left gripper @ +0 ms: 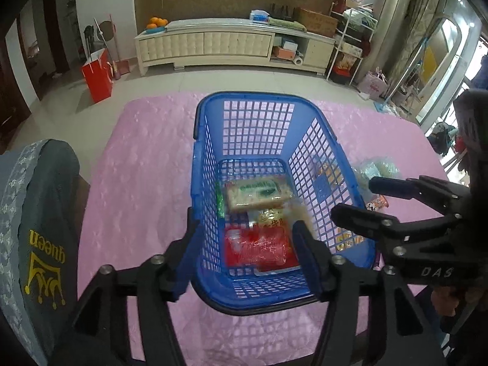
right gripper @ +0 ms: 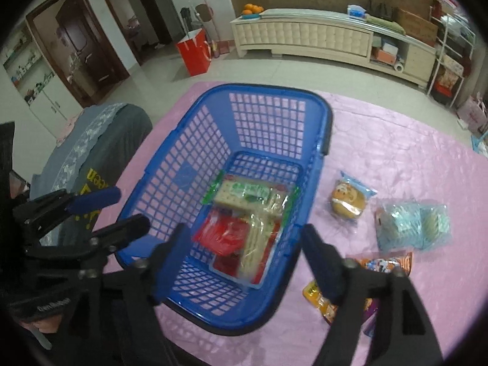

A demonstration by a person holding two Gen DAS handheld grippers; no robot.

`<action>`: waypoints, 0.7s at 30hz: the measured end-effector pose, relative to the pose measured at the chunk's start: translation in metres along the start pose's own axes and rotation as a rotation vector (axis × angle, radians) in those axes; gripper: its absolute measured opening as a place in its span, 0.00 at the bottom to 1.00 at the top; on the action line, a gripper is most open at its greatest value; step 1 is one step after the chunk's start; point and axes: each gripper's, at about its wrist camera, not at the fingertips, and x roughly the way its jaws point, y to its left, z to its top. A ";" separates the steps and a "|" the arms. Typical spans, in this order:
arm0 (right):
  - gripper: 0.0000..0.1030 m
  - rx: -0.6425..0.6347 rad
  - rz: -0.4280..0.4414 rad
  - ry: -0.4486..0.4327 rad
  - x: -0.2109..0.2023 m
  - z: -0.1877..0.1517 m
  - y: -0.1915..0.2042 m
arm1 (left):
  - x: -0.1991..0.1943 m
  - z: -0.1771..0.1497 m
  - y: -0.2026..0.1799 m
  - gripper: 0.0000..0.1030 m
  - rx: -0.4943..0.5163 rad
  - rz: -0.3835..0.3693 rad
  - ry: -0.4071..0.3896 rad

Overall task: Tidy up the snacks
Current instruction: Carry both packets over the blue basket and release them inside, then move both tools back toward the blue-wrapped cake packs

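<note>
Blue plastic basket [right gripper: 170, 164] is sitting mid-table on the pink cloth [left gripper: 140, 164], and we are hovering both tools over its near end. Inside, near the bottom, a cracker pack [left gripper: 257, 195] is lying across a red packet [left gripper: 259, 247] and a clear noodle-like pack [right gripper: 259, 244].

Left gripper [left gripper: 244, 256] is standing spread, nothing between its pads; one finger is outside the basket's left wall, the other over the inside. Right gripper [right gripper: 241, 262] is also spread and empty, straddling the basket's near right wall. We are judging that the snacks in the basket are already placed and the next pick is waiting outside.

Still on the cloth, right of the basket: a small cake in a wrapper [right gripper: 347, 201], a pale blue bag [right gripper: 411, 225], an orange packet [right gripper: 381, 265] and a yellow packet [right gripper: 317, 296] close under the right tool's finger.

To do this well, we are thinking the right tool should lift clear of the rim before swinging right, or a finger may catch the lattice wall and drag the basket. The cake is lying apart from the others, so it looks the cleanest grab; soft wrappers are calling for a pinch across the middle.

Room: open cloth far and left of the basket. A grey cushioned chair back [left gripper: 39, 228] is crowding the near-left table edge, so the left tool has less space there.
</note>
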 end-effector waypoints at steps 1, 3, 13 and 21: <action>0.81 0.010 0.006 -0.007 -0.003 0.000 -0.003 | -0.003 0.000 -0.002 0.58 0.002 0.004 -0.005; 0.81 0.026 0.003 -0.018 -0.010 -0.001 -0.008 | -0.008 0.000 -0.007 0.58 0.011 0.002 -0.010; 0.81 0.061 -0.044 -0.100 -0.067 -0.016 -0.047 | -0.021 0.010 -0.079 0.62 0.119 -0.028 -0.055; 0.81 0.132 -0.125 -0.132 -0.112 -0.036 -0.116 | -0.002 0.021 -0.160 0.66 0.203 -0.093 -0.053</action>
